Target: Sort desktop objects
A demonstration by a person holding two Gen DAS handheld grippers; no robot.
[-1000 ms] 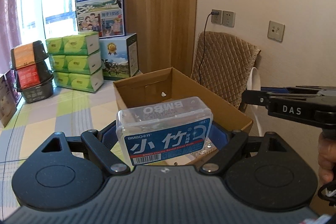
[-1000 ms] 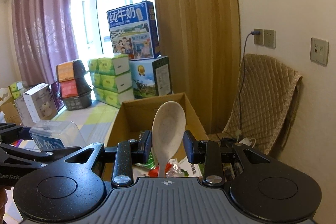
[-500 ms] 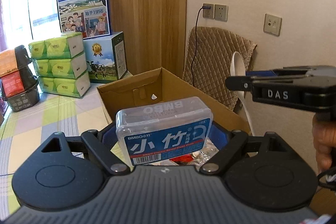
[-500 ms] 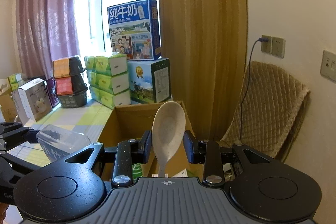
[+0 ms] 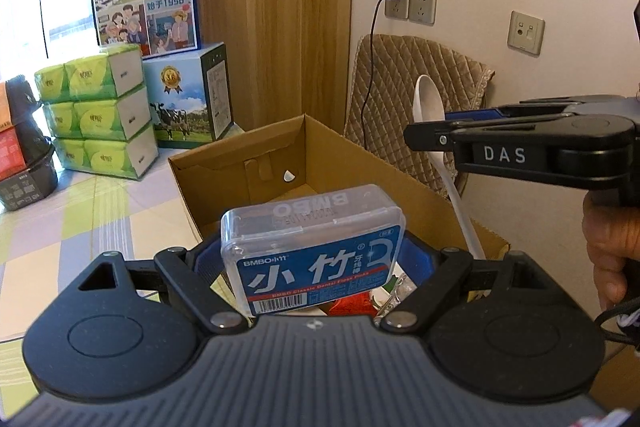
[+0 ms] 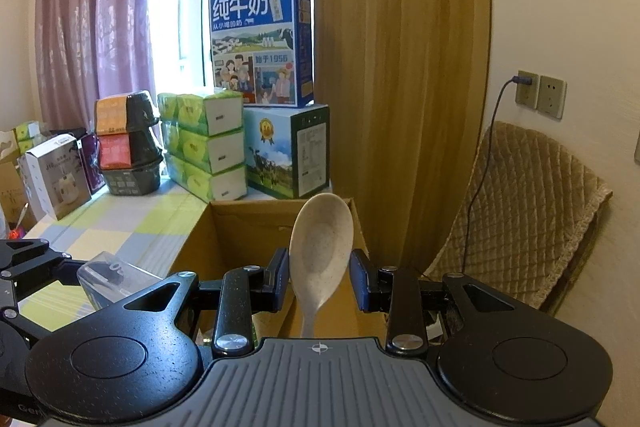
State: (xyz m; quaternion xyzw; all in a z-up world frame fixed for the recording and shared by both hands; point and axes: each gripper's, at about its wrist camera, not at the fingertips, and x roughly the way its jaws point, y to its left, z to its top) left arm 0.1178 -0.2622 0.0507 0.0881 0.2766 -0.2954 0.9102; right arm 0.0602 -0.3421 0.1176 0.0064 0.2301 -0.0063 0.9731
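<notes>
My left gripper (image 5: 312, 259) clamps floss-pick box (image 5: 312, 247); my right gripper (image 6: 320, 279) pinches spoon (image 6: 320, 247), both above cardboard box (image 5: 248, 163).

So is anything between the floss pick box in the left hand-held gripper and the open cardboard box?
Nothing visible: the floss pick box is held over the open cardboard box; the spoon is off to its right.

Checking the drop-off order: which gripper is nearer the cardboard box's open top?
Left, narrowly. The left gripper holds the floss pick case over the cardboard box opening; the right gripper holds the spoon at its right rim.
</notes>
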